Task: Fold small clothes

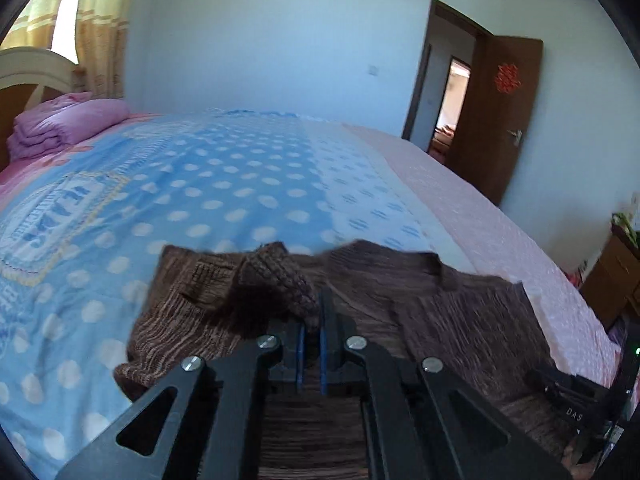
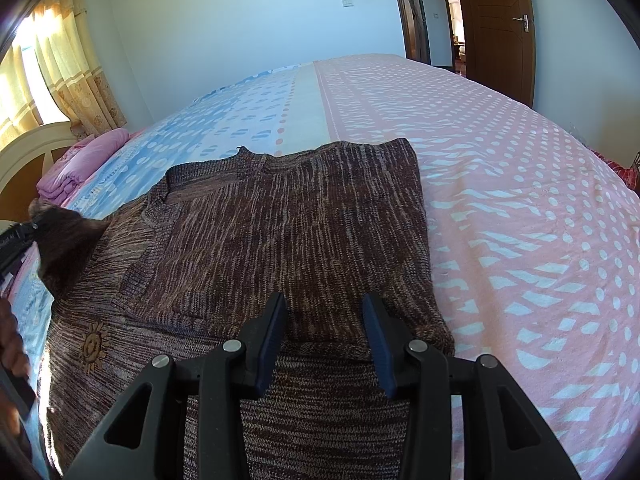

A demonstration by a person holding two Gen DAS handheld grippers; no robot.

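On the bed [image 2: 500, 152], whose cover runs from blue with white dots to pink, a brown marled knit sweater [image 2: 288, 216] lies flat near the closer edge, partly folded. Seen from the right wrist view, its right side is already turned in, leaving a straight edge down that flank and a squared top corner, and the neckline sits at the far end. A small sun motif [image 2: 93, 346] shows on the lower left part of the knit. The left side looks like the step in hand: the left tongs [image 1: 311, 334] are clamped tight on a ribbed cuff [image 1: 280, 280] of the sleeve, which bunches up above the blue pads, and the same raised fabric appears as a dark blurred lump at the left margin of the right wrist view. The right tongs [image 2: 325, 322] hover low over the near hem with their jaws partly apart and nothing between them; the pads do not appear to press the cloth. By my judgement the fold is roughly midway: one side is in, the left sleeve has yet to be laid across the body, and the lengthwise fold from hem to collar is still to come. A folded pink blanket [image 1: 68, 122] sits by the headboard, well apart from the sweater.
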